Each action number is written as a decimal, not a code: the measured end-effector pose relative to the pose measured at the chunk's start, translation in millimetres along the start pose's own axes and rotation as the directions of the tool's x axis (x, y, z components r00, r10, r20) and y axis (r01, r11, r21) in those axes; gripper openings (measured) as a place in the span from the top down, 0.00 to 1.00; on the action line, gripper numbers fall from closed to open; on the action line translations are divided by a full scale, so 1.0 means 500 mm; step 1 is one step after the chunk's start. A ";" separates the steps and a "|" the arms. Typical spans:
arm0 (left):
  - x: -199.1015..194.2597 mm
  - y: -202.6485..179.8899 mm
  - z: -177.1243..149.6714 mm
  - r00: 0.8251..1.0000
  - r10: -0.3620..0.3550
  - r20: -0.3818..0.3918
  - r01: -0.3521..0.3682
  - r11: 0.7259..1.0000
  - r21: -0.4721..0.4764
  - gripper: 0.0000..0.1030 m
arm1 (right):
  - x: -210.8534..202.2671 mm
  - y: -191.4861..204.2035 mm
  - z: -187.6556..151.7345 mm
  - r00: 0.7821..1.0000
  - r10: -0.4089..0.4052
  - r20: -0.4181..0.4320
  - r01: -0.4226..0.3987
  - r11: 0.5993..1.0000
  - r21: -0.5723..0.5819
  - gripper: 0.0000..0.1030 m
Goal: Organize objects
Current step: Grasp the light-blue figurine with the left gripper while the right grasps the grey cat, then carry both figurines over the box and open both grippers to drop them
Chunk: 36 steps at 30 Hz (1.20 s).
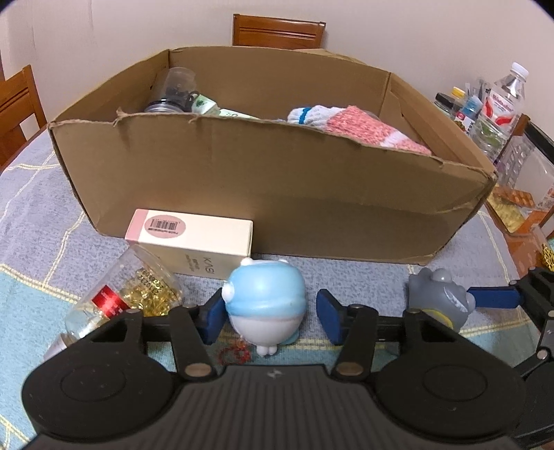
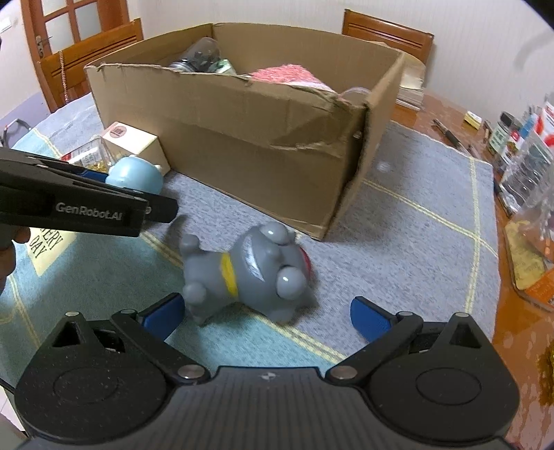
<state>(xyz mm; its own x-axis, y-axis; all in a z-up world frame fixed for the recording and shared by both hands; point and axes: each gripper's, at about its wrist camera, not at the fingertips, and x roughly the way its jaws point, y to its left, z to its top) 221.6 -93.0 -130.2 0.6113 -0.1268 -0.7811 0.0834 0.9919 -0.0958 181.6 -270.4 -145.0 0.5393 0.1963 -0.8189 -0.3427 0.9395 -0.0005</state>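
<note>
A light-blue and white round toy (image 1: 266, 297) (image 2: 135, 174) stands upright on the cloth in front of the cardboard box (image 1: 259, 180) (image 2: 242, 138). My left gripper (image 1: 271, 322) straddles it: the left pad touches its side and a narrow gap shows at the right pad. A grey animal toy (image 2: 249, 273) (image 1: 439, 297) lies on its side to the right. My right gripper (image 2: 268, 316) stands wide open around it, with the left pad near a foot and the right pad well clear. The box holds a jar, a green packet and knitted socks (image 1: 346, 124).
A white and pink carton (image 1: 194, 242) and a tipped clear jar of gold pins (image 1: 131, 297) lie left of the blue toy, against the box. Bottles and small jars (image 1: 502, 100) crowd the table's right edge. Wooden chairs (image 1: 277, 31) stand behind. A red rubber band (image 1: 235, 353) lies near.
</note>
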 end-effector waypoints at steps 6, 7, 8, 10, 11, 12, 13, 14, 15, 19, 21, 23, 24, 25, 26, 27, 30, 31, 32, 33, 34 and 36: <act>0.001 0.007 0.003 1.000 -0.002 -0.002 0.002 1.000 -0.007 0.54 | 0.007 0.014 0.022 1.000 0.021 0.014 -0.020 0.999 -0.034 0.00; 0.001 0.008 0.003 1.000 -0.003 -0.002 0.003 1.000 -0.005 0.54 | 0.007 0.015 0.026 1.000 0.023 0.019 -0.023 0.999 -0.038 0.00; 0.001 0.008 0.003 1.000 -0.004 -0.001 0.004 1.000 -0.004 0.55 | 0.006 0.016 0.030 0.999 0.024 0.025 -0.023 0.999 -0.042 0.01; 0.001 0.009 0.003 1.000 -0.005 0.000 0.005 1.000 -0.001 0.55 | 0.007 0.017 0.037 0.999 0.022 0.028 -0.021 0.998 -0.051 0.04; 0.001 0.009 0.003 1.000 -0.005 0.000 0.005 1.000 0.003 0.55 | 0.008 0.017 0.040 0.999 0.020 0.027 -0.019 0.998 -0.055 0.09; 0.001 0.009 0.003 1.000 -0.004 0.000 0.004 1.000 0.006 0.55 | 0.009 0.017 0.042 1.000 0.018 0.023 -0.016 0.998 -0.057 0.12; 0.001 0.009 0.003 1.000 -0.005 0.000 0.005 1.000 0.010 0.56 | 0.010 0.016 0.044 1.000 0.013 0.016 -0.012 0.998 -0.057 0.16; 0.001 0.009 0.003 1.000 -0.005 -0.001 0.005 1.000 0.012 0.56 | 0.012 0.015 0.046 1.000 0.008 0.011 -0.008 0.999 -0.053 0.18; 0.001 0.009 0.003 1.000 -0.007 -0.002 0.007 1.000 0.013 0.56 | 0.012 0.014 0.045 1.000 0.014 0.008 -0.013 0.999 -0.046 0.19; 0.000 0.013 0.006 1.000 -0.017 -0.016 0.017 1.000 0.019 0.57 | 0.011 0.016 0.048 1.000 0.018 -0.009 -0.019 0.999 -0.031 0.22; -0.001 0.015 0.007 0.999 -0.025 -0.027 0.026 0.999 0.025 0.57 | 0.010 0.016 0.052 1.000 0.019 -0.016 -0.019 0.999 -0.026 0.23; -0.002 0.017 0.008 0.998 -0.034 -0.043 0.036 0.999 0.031 0.57 | 0.008 0.013 0.054 0.999 0.028 -0.025 -0.028 1.000 -0.009 0.23; -0.003 0.018 0.009 0.998 -0.040 -0.050 0.042 0.999 0.034 0.57 | 0.006 0.010 0.056 0.999 0.034 -0.029 -0.034 0.999 0.004 0.23; -0.005 0.019 0.009 0.997 -0.045 -0.057 0.047 0.998 0.040 0.57 | 0.004 0.007 0.058 0.999 0.041 -0.031 -0.040 0.999 0.014 0.23; -0.007 0.020 0.010 0.996 -0.052 -0.066 0.055 0.997 0.047 0.57 | 0.002 0.004 0.059 0.998 0.047 -0.034 -0.046 0.999 0.025 0.23; -0.009 0.021 0.011 0.995 -0.060 -0.073 0.064 0.996 0.055 0.57 | -0.001 0.001 0.061 0.998 0.051 -0.035 -0.050 0.998 0.035 0.23; -0.020 0.021 0.016 0.993 -0.075 -0.092 0.084 0.993 0.088 0.57 | -0.010 -0.009 0.066 0.997 0.063 -0.046 -0.060 0.996 0.064 0.23; -0.025 0.021 0.018 0.992 -0.081 -0.094 0.090 0.991 0.099 0.57 | -0.014 -0.010 0.067 0.997 0.065 -0.049 -0.061 0.996 0.069 0.23; -0.031 0.021 0.020 0.992 -0.088 -0.096 0.098 0.989 0.111 0.57 | -0.018 -0.011 0.068 0.996 0.066 -0.052 -0.063 0.995 0.073 0.23; -0.036 0.021 0.023 0.991 -0.093 -0.098 0.105 0.987 0.122 0.57 | -0.022 -0.011 0.068 0.996 0.066 -0.053 -0.062 0.995 0.072 0.23; -0.042 0.021 0.026 0.990 -0.099 -0.100 0.112 0.985 0.134 0.57 | -0.027 -0.010 0.068 0.997 0.060 -0.052 -0.057 0.996 0.068 0.24; -0.051 0.021 0.033 0.989 -0.109 -0.102 0.124 0.980 0.157 0.57 | -0.035 -0.006 0.069 0.997 0.052 -0.053 -0.049 0.997 0.052 0.24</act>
<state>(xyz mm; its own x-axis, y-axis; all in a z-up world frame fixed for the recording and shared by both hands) 219.6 -79.5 -100.9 0.5154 -0.2327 -0.8248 0.2807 0.9552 -0.0941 199.6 -267.0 -110.9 0.4794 0.2297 -0.8470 -0.3285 0.9419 0.0695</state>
